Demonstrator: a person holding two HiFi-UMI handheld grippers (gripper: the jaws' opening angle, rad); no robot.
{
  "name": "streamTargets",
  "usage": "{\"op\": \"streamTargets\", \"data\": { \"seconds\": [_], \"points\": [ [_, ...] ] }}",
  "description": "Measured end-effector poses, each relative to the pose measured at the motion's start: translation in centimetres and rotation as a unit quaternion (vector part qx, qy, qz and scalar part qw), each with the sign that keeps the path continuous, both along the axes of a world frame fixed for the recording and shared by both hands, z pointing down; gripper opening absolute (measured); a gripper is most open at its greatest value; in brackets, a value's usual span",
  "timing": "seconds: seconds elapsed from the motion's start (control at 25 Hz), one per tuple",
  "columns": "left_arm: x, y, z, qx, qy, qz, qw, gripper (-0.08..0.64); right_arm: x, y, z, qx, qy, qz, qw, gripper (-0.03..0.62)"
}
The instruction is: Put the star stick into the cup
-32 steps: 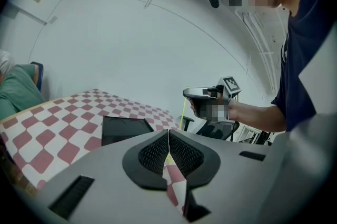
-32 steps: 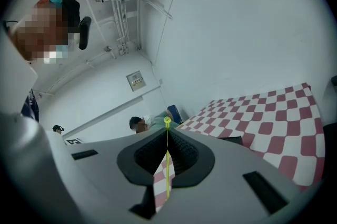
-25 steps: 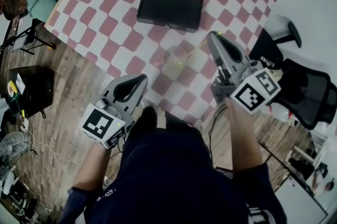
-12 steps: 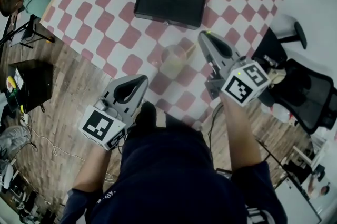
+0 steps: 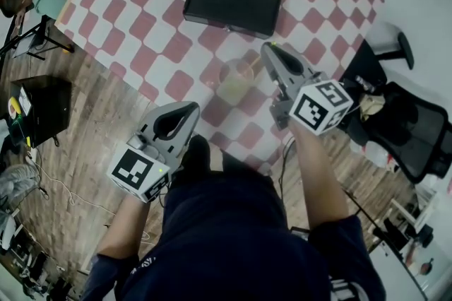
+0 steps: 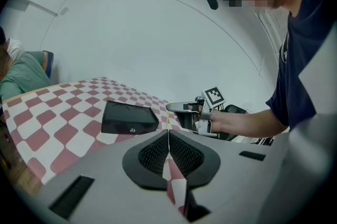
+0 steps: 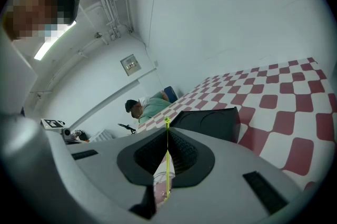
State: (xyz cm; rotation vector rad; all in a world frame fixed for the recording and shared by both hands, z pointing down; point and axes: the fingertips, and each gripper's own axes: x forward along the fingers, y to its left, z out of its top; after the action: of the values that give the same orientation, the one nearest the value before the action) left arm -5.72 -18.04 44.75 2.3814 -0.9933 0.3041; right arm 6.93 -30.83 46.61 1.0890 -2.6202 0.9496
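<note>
Nearest the person, the left gripper (image 6: 168, 136) hangs off the worktop's (image 5: 155, 24) edge with its jaws together on nothing. Beyond it the right gripper (image 7: 167, 136) has its jaws clamped on the one thin star stick (image 7: 167, 173), star end up and lower end at the mouth of the one clear cup (image 5: 236, 80). This looks like the insertion step, so next lower the stick straight and part the jaws; one black box (image 5: 232, 1) lies farther back.
</note>
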Motion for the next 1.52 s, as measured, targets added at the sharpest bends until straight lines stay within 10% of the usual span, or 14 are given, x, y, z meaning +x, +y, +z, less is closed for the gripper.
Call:
{"op": "streamTargets", "data": {
  "seconds": [0.92,1.52],
  "points": [
    [-0.9,0.7,-2.1,0.019,-0.008,0.007,0.9998,0.034,3.4,-2.3,3.7,-0.051,-0.016,0.082,0.995,0.09],
    [0.4,1.5,-5.9,0.061,-0.009,0.035,0.9975,0.034,5.3,2.5,-4.0,0.013,-0.037,0.079,0.996,0.071]
  ]
}}
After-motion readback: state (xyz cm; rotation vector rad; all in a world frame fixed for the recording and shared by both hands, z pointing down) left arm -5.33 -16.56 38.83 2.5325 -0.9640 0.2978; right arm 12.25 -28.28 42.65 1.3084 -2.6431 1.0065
